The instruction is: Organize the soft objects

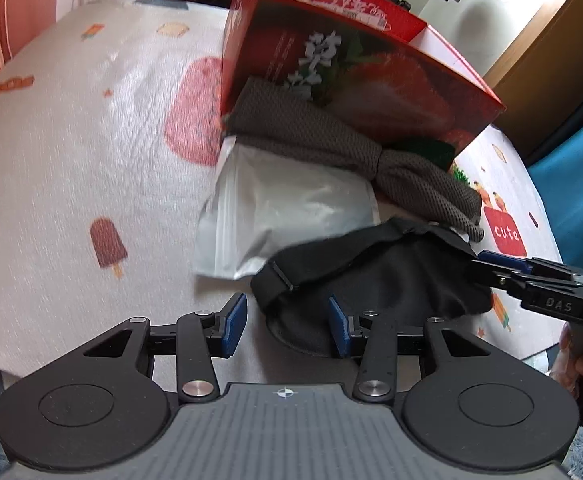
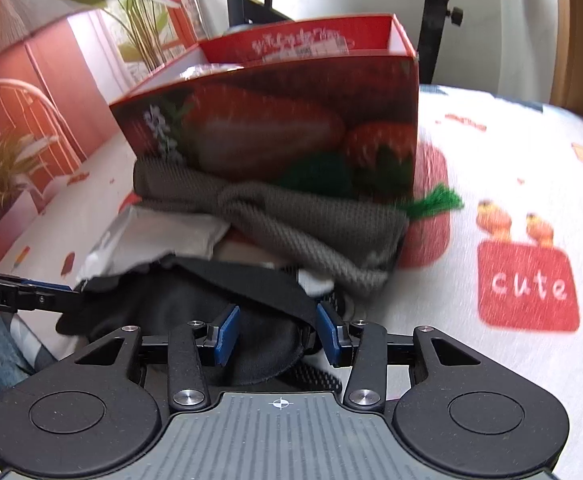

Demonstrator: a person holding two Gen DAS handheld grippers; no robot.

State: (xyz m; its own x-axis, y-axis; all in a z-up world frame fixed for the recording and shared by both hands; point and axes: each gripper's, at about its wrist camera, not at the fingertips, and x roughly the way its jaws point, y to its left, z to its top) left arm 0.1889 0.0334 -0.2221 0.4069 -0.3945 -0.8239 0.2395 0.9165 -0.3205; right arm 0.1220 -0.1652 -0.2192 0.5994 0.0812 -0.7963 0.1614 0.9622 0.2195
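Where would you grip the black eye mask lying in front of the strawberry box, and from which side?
Grip the eye mask by its raised strap, coming down from above at the near left end: the padded body lies flat on the tablecloth, offering the fingers little edge.

- In my left view, bare tablecloth (image 1: 71, 168) fills the left half: open room there.
- The red strawberry box (image 1: 355, 80) blocks the upper centre.
- Below it the grey knitted cloth (image 1: 331, 148), silver pouch (image 1: 291, 208) and black eye mask (image 1: 371, 276) crowd my path.
- In my right view, the cloth's right side (image 2: 511, 160) lies free.
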